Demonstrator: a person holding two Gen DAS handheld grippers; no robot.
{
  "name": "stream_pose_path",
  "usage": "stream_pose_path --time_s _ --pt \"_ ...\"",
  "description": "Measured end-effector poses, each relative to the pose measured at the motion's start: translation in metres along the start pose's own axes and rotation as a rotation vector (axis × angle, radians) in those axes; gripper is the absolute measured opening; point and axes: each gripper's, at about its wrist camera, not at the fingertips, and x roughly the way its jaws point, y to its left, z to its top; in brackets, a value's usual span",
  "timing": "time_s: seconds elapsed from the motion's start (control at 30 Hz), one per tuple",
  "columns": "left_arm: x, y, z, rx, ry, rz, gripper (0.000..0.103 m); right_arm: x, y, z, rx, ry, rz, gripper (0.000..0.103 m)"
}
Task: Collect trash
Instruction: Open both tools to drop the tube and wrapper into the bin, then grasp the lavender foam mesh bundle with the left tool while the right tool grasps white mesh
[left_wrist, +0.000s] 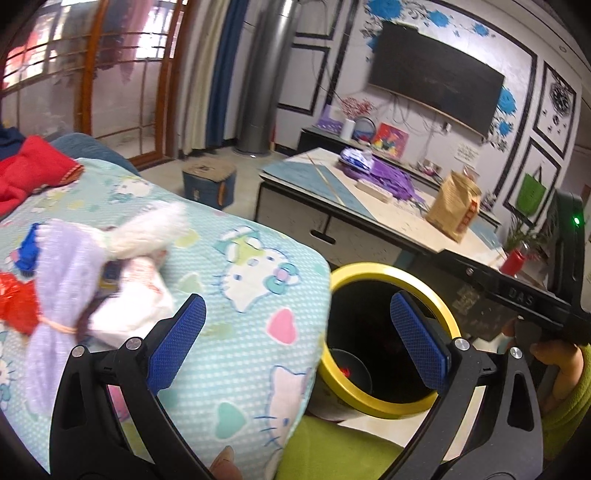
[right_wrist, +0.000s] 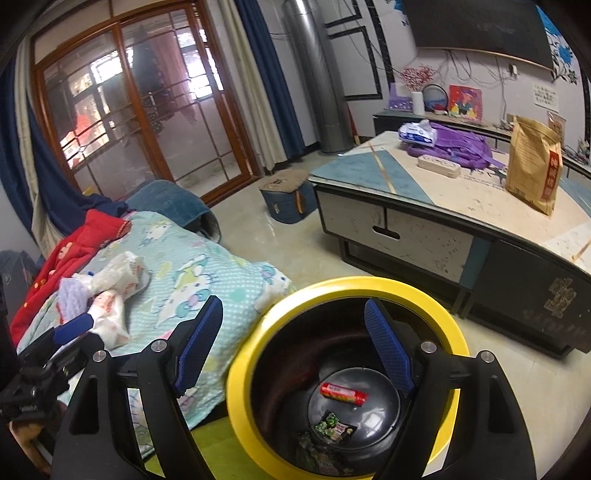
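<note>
The left claw (left_wrist: 297, 341) stands wide with nothing between its blue textured pads (left_wrist: 177, 341). Its left pad hangs over the pale turquoise cartoon-cat bedspread (left_wrist: 236, 280); its right pad sits above the mouth of the black round bin with a yellow rim (left_wrist: 373, 271), which stands just beside the edge of the bed.

The right claw (right_wrist: 295, 343) is wide too and grips nothing. Directly below and ahead of it is that same yellow-rimmed bin (right_wrist: 343, 286), its right finger dipping over the opening. At the bottom of the bin lie a red cylindrical wrapper (right_wrist: 343, 394) and a crumpled green-and-black printed packet (right_wrist: 332, 430) (a few more dark scraps nearby are too dim to tell).

To the left of both claws, on the bedspread, is a loose heap of trash: crumpled white tissue paper with pink print (right_wrist: 118, 280), a pale lilac cloth bundle (left_wrist: 61, 266) and a scrap of red plastic film (left_wrist: 16, 304), blurred in the left wrist view. Beyond the heap lies a red garment (right_wrist: 81, 240).

Well ahead and to the right of the claws is a low worktop with a cream and teal top (right_wrist: 458, 192), carrying a tan paper bag (right_wrist: 533, 166), a purple backpack (right_wrist: 461, 146) and a flat cream case (right_wrist: 439, 165).
</note>
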Motion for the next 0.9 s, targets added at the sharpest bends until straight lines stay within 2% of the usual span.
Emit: stream_pose_path --time_s 0.47,0.9 --pt "-0.040 0.041 0.002 -0.055 -0.094 0.110 0.092 -0.017 0.070 0.004 -0.182 -0.058 0.125 0.077" --pt "-0.067 0.082 0.002 -0.105 -0.118 0.187 0.092 -0.014 0.117 0.010 -0.255 -0.056 0.189 0.077"
